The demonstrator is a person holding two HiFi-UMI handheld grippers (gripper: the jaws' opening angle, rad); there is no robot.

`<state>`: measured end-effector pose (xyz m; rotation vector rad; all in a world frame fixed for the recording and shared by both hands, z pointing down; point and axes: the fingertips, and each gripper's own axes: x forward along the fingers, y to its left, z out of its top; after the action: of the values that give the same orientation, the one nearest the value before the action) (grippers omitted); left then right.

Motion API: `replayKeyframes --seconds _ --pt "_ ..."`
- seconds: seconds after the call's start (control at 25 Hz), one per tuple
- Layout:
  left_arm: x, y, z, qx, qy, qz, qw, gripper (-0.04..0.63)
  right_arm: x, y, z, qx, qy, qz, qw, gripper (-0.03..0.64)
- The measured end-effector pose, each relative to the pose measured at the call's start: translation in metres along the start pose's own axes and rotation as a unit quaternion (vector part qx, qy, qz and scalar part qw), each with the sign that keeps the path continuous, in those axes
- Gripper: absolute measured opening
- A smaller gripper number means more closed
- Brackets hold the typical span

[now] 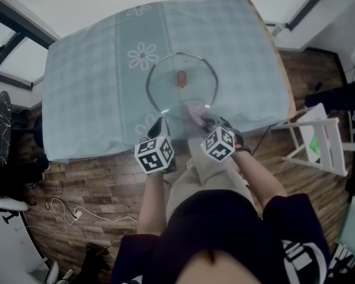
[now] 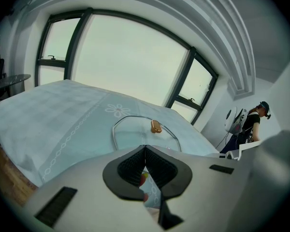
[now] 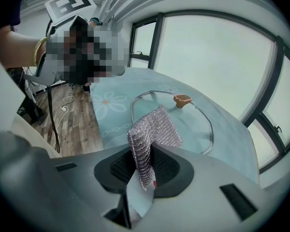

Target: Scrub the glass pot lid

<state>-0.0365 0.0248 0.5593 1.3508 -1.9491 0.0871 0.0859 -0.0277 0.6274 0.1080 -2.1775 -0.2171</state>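
The glass lid [image 1: 181, 93] lies flat on the counter [image 1: 89, 76], close to its near edge. The right hand-held gripper [image 3: 144, 163] clamps a silvery scrub pad [image 3: 153, 127] over the lid's near rim. The left hand-held gripper [image 2: 145, 149] is closed and empty, just left of it.

lid [image 1: 168, 93]: glossy glass, metal rim | scrubber [image 3: 153, 129]: glittery knit cloth

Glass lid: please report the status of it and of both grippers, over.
Left gripper shut, empty. Right gripper shut on silver scrub cloth. Lid flat on tablecloth, scrub cloth at its near rim. No obstacle seen.
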Motion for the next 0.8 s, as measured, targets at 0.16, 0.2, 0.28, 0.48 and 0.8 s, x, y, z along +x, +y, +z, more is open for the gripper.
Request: replayKeyframes --seconds 0.16,0.2,0.28,0.48,0.8 --pt "-0.006 0.000 -0.003 0.001 -0.002 0.000 1.0000 0.001 -0.001 0.008 -0.001 -0.003 0.000 0.005 1.000 0.081" --pt "-0.007 0.000 -0.003 0.001 -0.003 -0.001 1.0000 0.000 -0.002 0.011 0.000 -0.003 0.001 0.006 1.000 0.081" --pt "-0.012 0.001 -0.004 0.002 -0.004 -0.001 1.0000 0.001 -0.003 0.015 0.000 -0.003 0.001 0.006 1.000 0.080" --pt "-0.020 0.003 -0.005 -0.001 -0.008 0.001 1.0000 0.002 -0.007 0.023 -0.001 0.000 0.000 0.005 1.000 0.080" --pt "-0.024 0.006 -0.001 -0.004 -0.015 0.006 0.9999 0.000 -0.022 0.014 0.006 0.020 -0.015 -0.019 1.000 0.080"
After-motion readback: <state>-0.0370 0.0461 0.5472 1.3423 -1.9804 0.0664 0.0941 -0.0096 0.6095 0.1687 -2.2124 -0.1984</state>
